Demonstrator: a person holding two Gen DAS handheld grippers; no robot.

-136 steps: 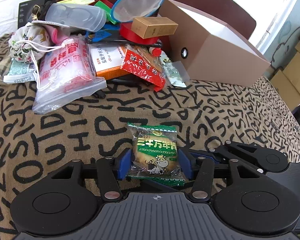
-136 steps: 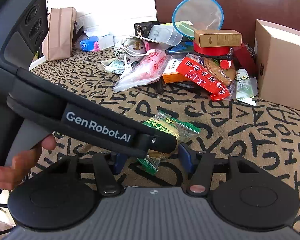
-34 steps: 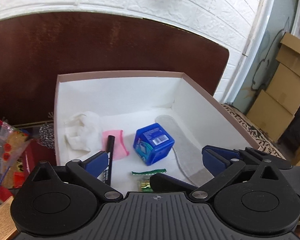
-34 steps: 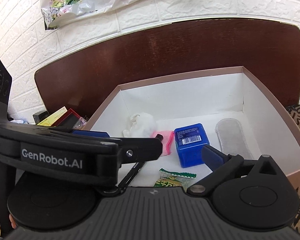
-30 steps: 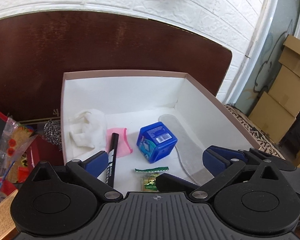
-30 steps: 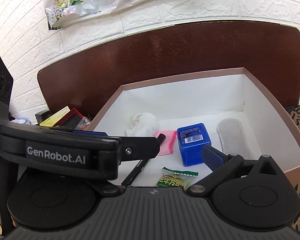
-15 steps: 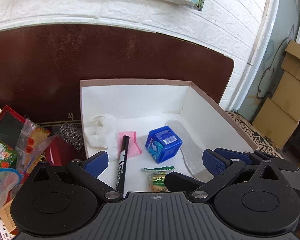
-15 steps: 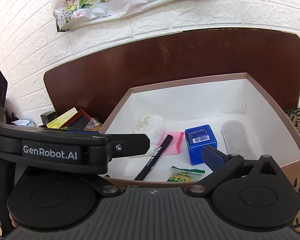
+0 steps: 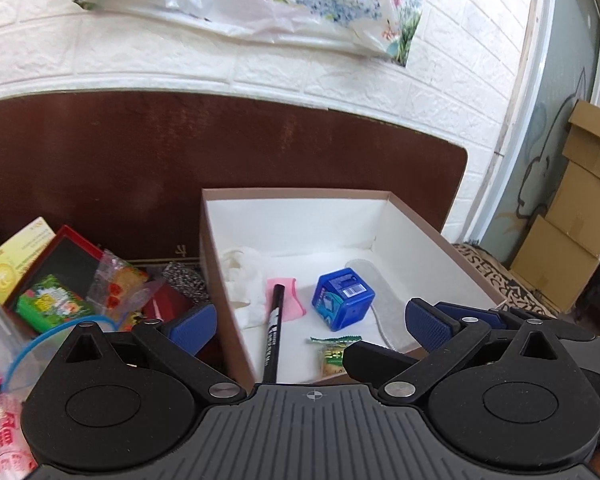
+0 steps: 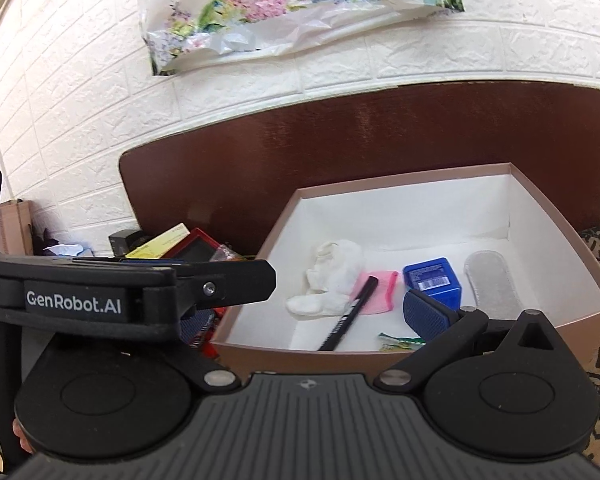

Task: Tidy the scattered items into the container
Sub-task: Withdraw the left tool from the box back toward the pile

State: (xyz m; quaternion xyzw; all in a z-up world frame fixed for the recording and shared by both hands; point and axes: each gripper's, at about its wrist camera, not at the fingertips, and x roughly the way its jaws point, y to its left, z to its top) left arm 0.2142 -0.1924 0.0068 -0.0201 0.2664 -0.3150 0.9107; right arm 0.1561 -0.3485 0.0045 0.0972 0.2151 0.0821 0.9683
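Observation:
The open cardboard box [image 9: 440, 240] with white walls holds a green snack packet [image 9: 332, 354], a blue cube box [image 9: 342, 294], a black pen [image 9: 274, 328], a pink item [image 9: 288, 296], a white cloth [image 9: 240, 280] and a grey pad [image 9: 374, 284]. My left gripper [image 9: 312, 322] is open and empty above the box's near left edge. My right gripper [image 10: 308, 320] is open and empty in front of the box [image 10: 560, 220]; the left gripper's body covers its left finger. The snack packet [image 10: 400, 340] lies at the box's near wall.
A pile of scattered items lies left of the box: a red case [image 9: 68, 256], a green packet [image 9: 48, 304], a yellow box [image 9: 12, 256], a clear snack bag [image 9: 120, 284], a blue-rimmed strainer [image 9: 40, 344]. A brown headboard [image 9: 140, 160] stands behind. Cardboard cartons [image 9: 572, 240] stand at far right.
Since 4.5 s ago the left gripper carried the snack packet into the box and let it go. Over the last second both grippers have drawn back and leftward from the box.

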